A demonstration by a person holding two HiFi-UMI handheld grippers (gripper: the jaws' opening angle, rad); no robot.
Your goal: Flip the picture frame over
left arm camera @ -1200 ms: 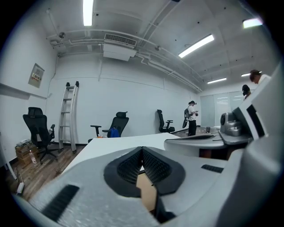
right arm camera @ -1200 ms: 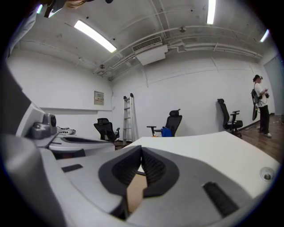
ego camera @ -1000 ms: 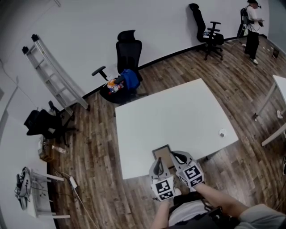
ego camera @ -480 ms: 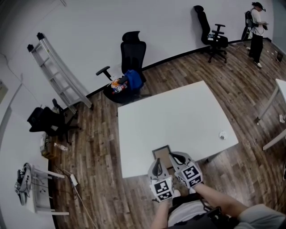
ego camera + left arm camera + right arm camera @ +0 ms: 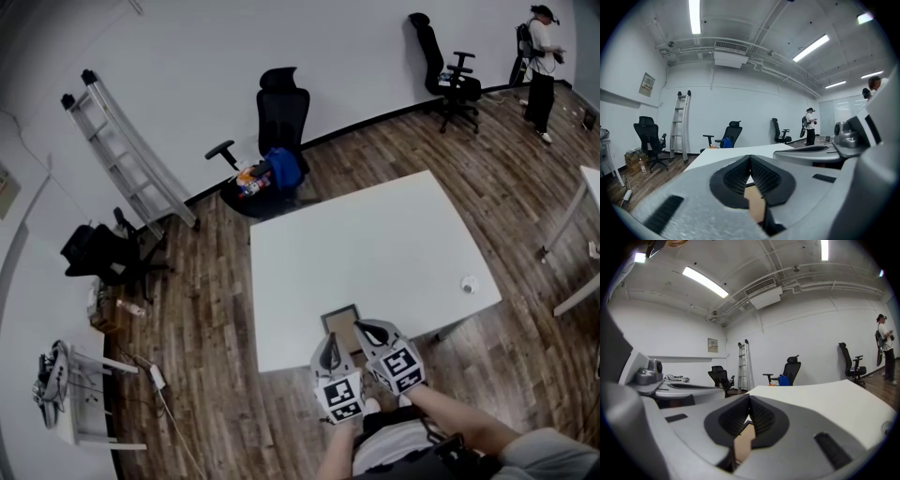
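Both claws are pressed together with nothing between them: the left claw (image 5: 750, 161) has its ribbed pads meeting at the tips, and so does the right claw (image 5: 749, 401). They hover side by side over the near edge of the white square desk (image 5: 375, 234).

The dark-rimmed rectangular picture frame (image 5: 340, 322) lies flat on the desk just ahead of and below both sets of tips, with a plain brown face upward. Through the gap under each pair of pads I see that same brown surface close beneath.

I judge this fits two stages. Either the brown face is the backing and the frame already lies turned over, or it is the side that still has to go down; I can't tell which. Any hold on the rim would first need the pads parted, since the rim sits flush on the desk.

As for containers, I see none on the desk; a small round white object (image 5: 467, 281), well off to the right of the right claw, is too small to identify
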